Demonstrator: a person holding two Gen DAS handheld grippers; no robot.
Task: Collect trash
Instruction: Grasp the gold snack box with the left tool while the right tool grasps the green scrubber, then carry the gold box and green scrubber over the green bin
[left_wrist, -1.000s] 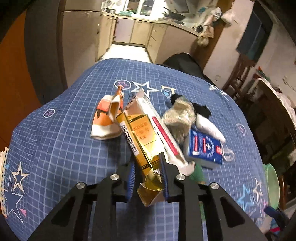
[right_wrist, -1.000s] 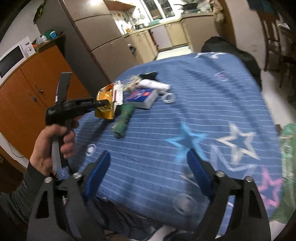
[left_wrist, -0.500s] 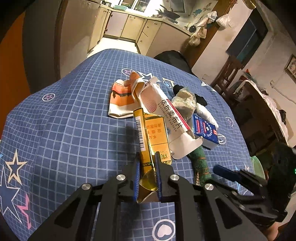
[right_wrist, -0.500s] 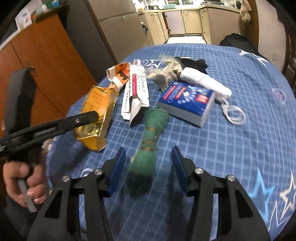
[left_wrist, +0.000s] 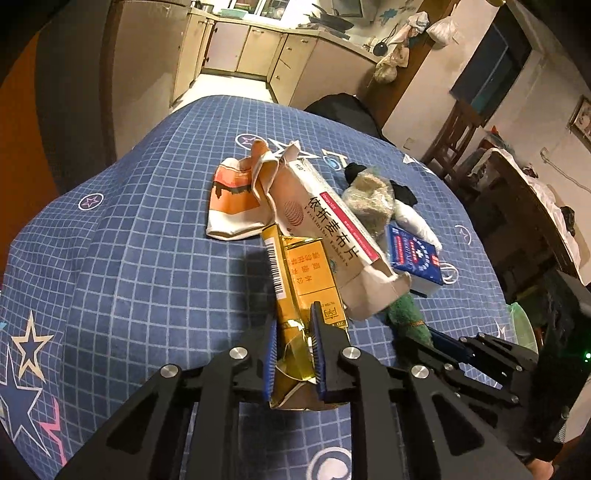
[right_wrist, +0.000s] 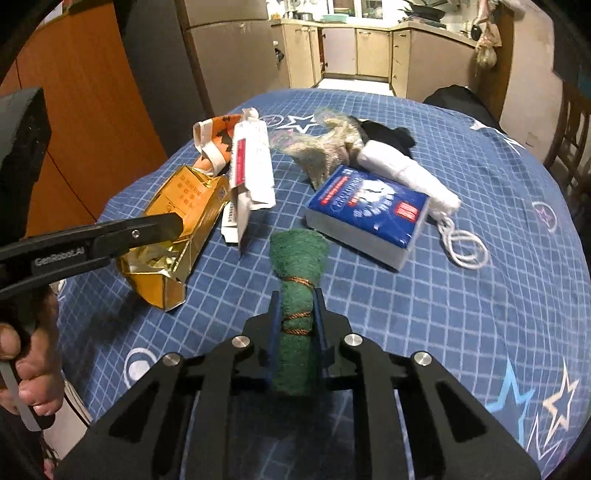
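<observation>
Holding two pieces of trash at once, I read this as the pick-up step of the collecting job. My left gripper has its blue-padded jaws pinched on the torn end of a crumpled gold foil-lined carton, which angles up from the blue checked tablecloth with stars at the near edge of the pile. My right gripper is clamped around a rolled green scouring pad bound with copper wire; the pads press both sides of the roll, and its far end fans out toward a blue and white tissue pack. Left on the cloth are a long white and beige medicine box with red stripe, an orange and white crushed paper wrapper, a clear bag of brownish fluff, a white rolled cloth with a cord loop and a black scrap behind it. I judge both grasps firm enough to lift. The next move calls for raising both items clear of the pile without dragging the medicine box, which lies against the gold carton, then carrying them to a bin; I see something pale green beyond the table's right edge, but cannot tell what it is.
</observation>
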